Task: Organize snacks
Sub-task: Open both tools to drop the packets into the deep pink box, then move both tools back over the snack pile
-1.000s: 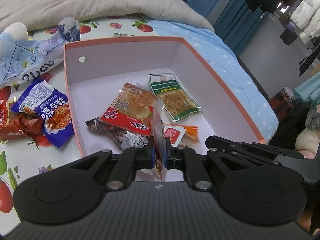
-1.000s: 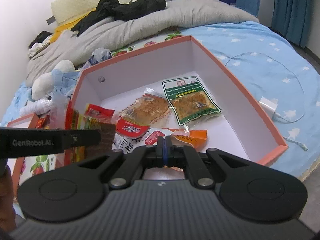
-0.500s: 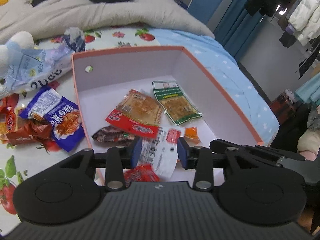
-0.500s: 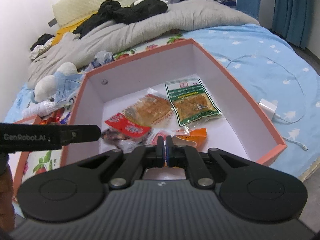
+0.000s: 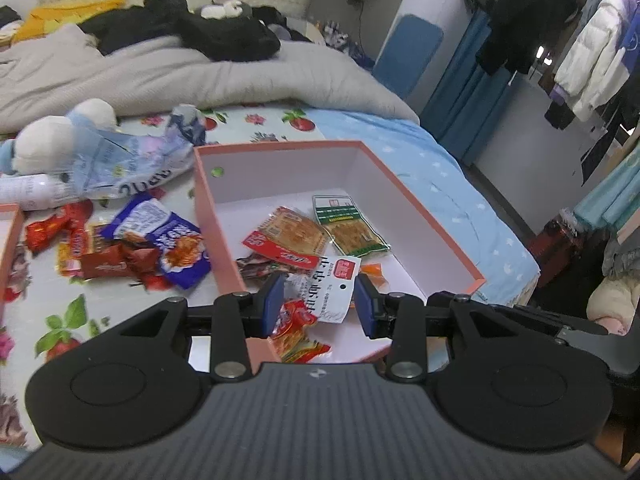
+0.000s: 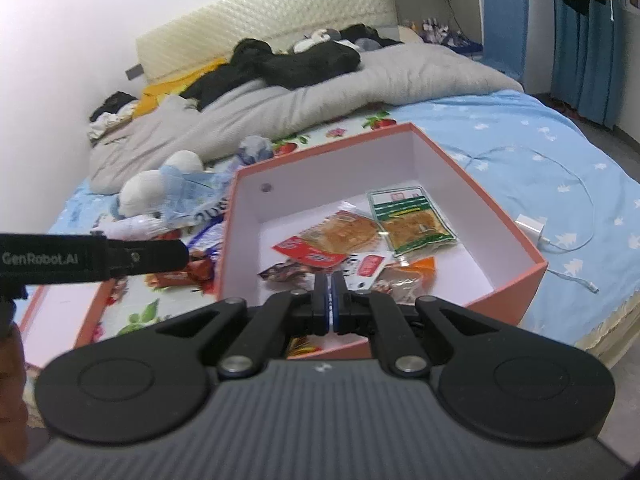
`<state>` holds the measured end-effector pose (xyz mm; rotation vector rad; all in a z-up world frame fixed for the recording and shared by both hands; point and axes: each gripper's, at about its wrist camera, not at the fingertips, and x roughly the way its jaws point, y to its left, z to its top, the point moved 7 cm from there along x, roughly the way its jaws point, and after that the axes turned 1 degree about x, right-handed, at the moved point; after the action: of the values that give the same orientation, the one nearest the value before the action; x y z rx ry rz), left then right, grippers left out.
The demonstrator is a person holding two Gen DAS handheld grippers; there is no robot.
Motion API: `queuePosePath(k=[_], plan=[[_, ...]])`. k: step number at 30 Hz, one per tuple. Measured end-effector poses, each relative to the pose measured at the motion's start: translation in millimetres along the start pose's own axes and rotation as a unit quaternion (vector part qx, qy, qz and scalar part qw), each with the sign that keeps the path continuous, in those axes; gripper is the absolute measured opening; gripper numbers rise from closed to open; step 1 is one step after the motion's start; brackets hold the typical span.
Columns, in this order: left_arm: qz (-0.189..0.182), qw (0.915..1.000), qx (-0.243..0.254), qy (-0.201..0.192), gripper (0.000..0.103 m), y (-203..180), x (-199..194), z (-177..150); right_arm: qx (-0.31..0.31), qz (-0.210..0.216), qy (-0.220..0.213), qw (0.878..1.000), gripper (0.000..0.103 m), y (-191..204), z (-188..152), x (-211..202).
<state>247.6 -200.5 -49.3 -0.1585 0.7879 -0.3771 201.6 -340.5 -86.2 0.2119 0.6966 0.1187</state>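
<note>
Far left, left wrist view: corner of a second orange tray, only its edge in frame. Beside it, a loose pile on the floral sheet: about five packets, one of them a purple packet, the rest red packets; exact count blurred. Behind them, one crumpled blue-white bag and one white plush toy.

Centre: one orange box, white inside, near wall under the gripper. Seven packets visible in it: green packet, clear tofu packet, red strip packet, dark packet, white packet, small orange packet, red-yellow packet. The box's far half and right side are bare floor.

Left gripper: jaws spread wide over the near box wall, nothing between the pads. Right gripper: pads pressed together, holding nothing, above the near wall.

Right: white charger with cable on the blue sheet, near the box's right wall.
</note>
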Motion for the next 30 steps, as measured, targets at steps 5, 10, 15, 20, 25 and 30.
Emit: queuePosePath(k=[5, 10, 15, 20, 25, 30], plan=[[0.014, 0.9996, -0.005, -0.026, 0.044, 12.2, -45.2, -17.2, -0.007, 0.016, -0.008, 1.0, 0.006, 23.9, -14.2, -21.2], [0.032, 0.998, -0.02, -0.05, 0.044, 25.9, -84.3, -39.5, -0.029, 0.043, -0.005, 0.999, 0.006, 51.0, -31.7, -37.8], [0.058, 0.9954, -0.042, -0.064, 0.044, 46.1, -116.5, -65.2, -0.049, 0.075, -0.005, 0.996, 0.006, 73.7, -51.1, -53.2], [0.088, 0.9913, -0.066, -0.072, 0.044, 72.4, -145.7, -88.8, -0.066, 0.104, 0.013, 0.992, 0.006, 92.8, -72.8, -52.8], [0.099, 0.9903, -0.069, -0.069, 0.044, 89.4, -144.3, -91.9, -0.075, 0.116, 0.02, 0.99, 0.006, 100.9, -83.5, -47.9], [0.105, 0.9877, -0.085, -0.078, 0.044, 107.0, -142.5, -89.7, -0.11, 0.125, 0.043, 0.985, 0.006, 115.7, -85.5, -38.0]])
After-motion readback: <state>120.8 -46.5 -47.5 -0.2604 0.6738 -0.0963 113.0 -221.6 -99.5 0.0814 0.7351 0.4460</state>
